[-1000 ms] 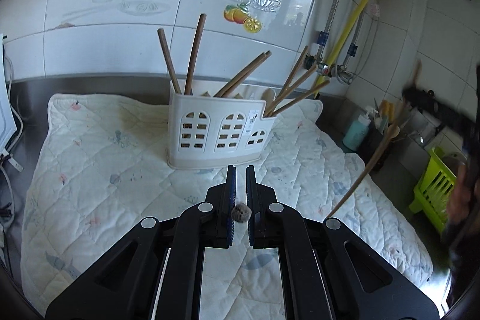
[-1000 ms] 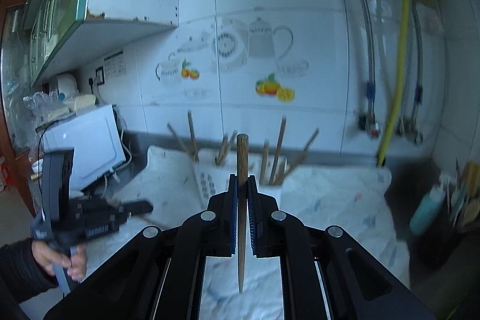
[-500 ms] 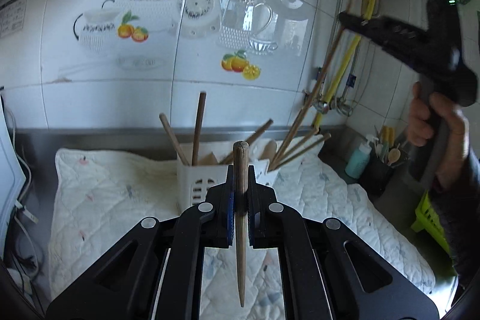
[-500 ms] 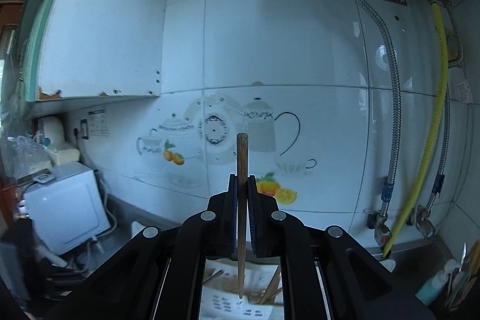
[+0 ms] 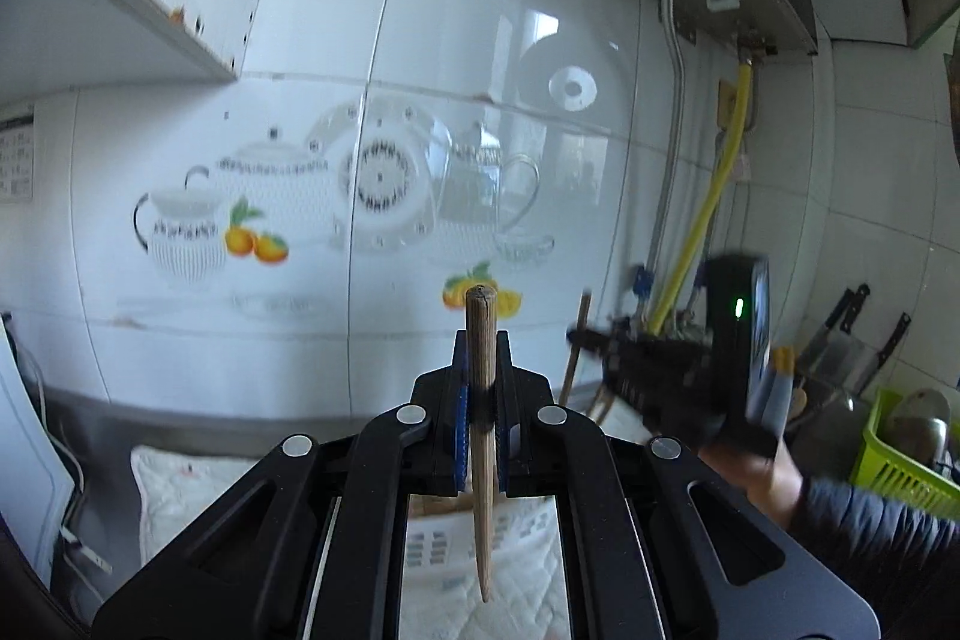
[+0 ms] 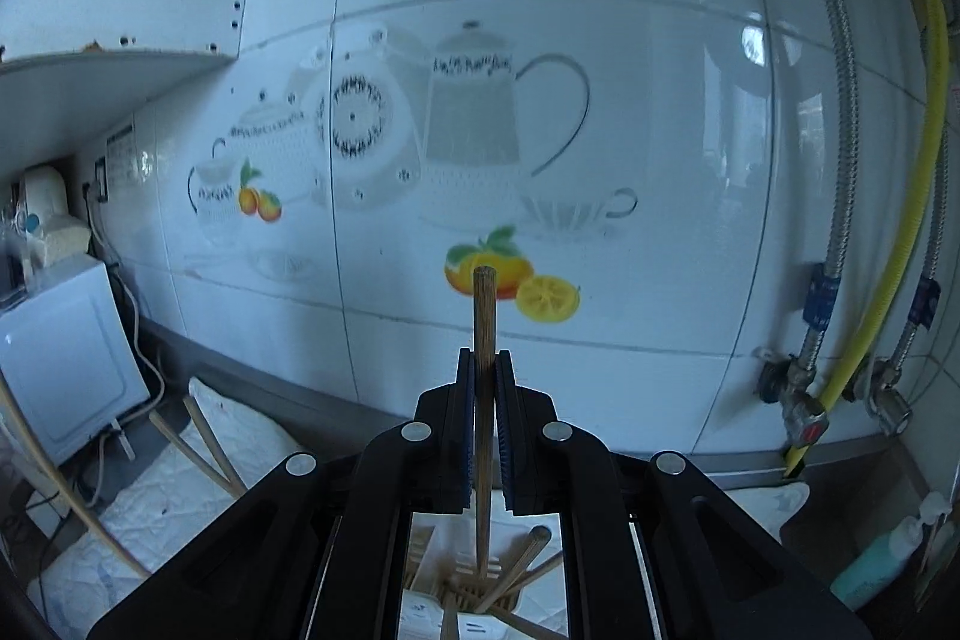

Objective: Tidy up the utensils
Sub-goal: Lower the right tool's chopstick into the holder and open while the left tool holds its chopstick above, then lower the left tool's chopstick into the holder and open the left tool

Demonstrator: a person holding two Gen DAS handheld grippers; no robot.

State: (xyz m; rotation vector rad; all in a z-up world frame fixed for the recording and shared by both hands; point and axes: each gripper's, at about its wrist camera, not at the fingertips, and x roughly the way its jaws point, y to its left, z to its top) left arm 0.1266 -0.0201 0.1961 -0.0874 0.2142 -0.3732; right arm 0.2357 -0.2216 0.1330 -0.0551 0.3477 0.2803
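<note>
**Both grippers clamped on wooden sticks above the utensil holder**

On my left wrist feed, the left gripper [image 5: 481, 400] is closed on a wooden stick [image 5: 482, 436], which stands nearly upright between the blue pads; its blunt end rises above the fingertips and its tapered point hangs down over the white quilted mat [image 5: 174, 490]. Off to my right in that view I see the right gripper [image 5: 648, 358], blurred, held in the person's hand [image 5: 759, 472], with a thin stick showing just at its tip. Behind it a yellow hose [image 5: 714, 196] runs down the tiled wall, and a green basket [image 5: 894, 460] sits at the far edge.

On the right wrist feed, the right gripper [image 6: 485, 430] is shut on a second wooden stick [image 6: 483, 400], held vertical. Its lower end reaches down into the white utensil holder [image 6: 420, 613], which lies directly beneath the fingers, at the bottom edge of the frame. Several other sticks [image 6: 522, 562] lean in that holder at slants. I cannot tell whether the held stick's tip touches the holder's floor. More sticks [image 6: 198, 442] lean at the left over the mat [image 6: 156, 514], near a white appliance [image 6: 60, 358]. A teal bottle [image 6: 882, 562] stands at the lower right.
</note>
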